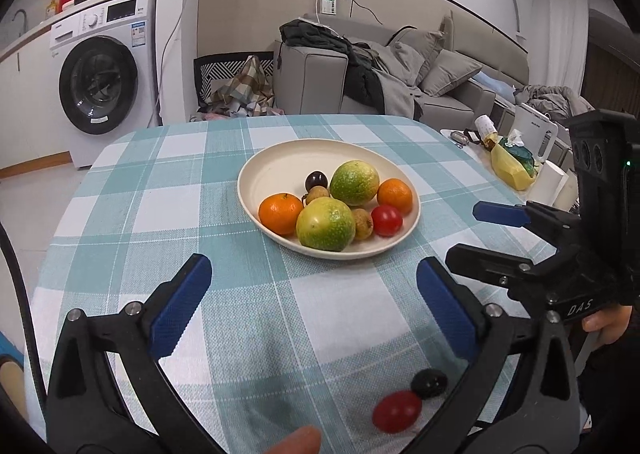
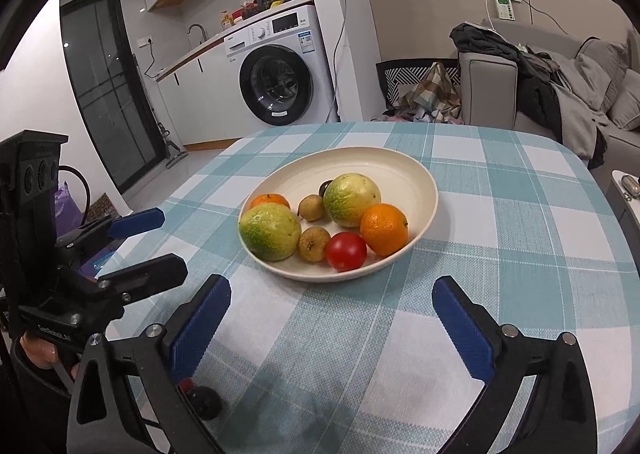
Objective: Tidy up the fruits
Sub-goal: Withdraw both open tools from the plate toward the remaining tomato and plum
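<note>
Left wrist view: my left claw [image 1: 314, 308] gapes, empty; plate [image 1: 276, 162] at 12 o'clock holds two guavas, two oranges, one tomato. Right wrist view: my right claw [image 2: 332, 318] gapes; plate [image 2: 400, 166] ahead, left claw [image 2: 158, 242] at 9 o'clock.

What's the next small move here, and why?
Probably lower the left gripper toward the red tomato on the cloth and close on it. It and the dark fruit beside it lie off the plate, near the table's front edge, while the other fruit is already on it. Both grippers are open and empty, and the left sits right over those two.
</note>
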Available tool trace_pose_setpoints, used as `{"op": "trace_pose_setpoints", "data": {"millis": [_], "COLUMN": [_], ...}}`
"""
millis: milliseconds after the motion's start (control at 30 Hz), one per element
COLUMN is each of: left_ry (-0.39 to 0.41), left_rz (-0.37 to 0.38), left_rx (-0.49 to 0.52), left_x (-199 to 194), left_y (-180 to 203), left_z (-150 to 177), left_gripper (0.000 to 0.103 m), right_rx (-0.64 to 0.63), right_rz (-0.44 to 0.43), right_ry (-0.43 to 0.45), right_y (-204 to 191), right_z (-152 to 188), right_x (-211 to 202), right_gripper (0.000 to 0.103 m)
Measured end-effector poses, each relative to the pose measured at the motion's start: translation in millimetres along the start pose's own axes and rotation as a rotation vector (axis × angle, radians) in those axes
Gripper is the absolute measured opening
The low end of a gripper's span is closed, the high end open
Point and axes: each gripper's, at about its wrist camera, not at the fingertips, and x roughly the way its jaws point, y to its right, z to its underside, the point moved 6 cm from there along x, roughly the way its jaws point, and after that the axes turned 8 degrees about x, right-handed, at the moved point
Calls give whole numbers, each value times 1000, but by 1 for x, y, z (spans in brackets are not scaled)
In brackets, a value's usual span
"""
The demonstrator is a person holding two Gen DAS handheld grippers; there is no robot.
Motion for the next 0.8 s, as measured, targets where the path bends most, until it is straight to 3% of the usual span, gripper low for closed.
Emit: {"op": "trace_pose_setpoints", "data": {"millis": [800], "left_ry": [-73], "left_rz": [-9], "left_rx": [64], "left_x": [-43], "left_y": [29], "left_z": [52], "left_gripper": [102], "right_rx": [-41], "right_rz": [55], "right_ry": [-89], "right_y": [-19], "right_z": [53], "right_x": [-33], "right_gripper": [103]}}
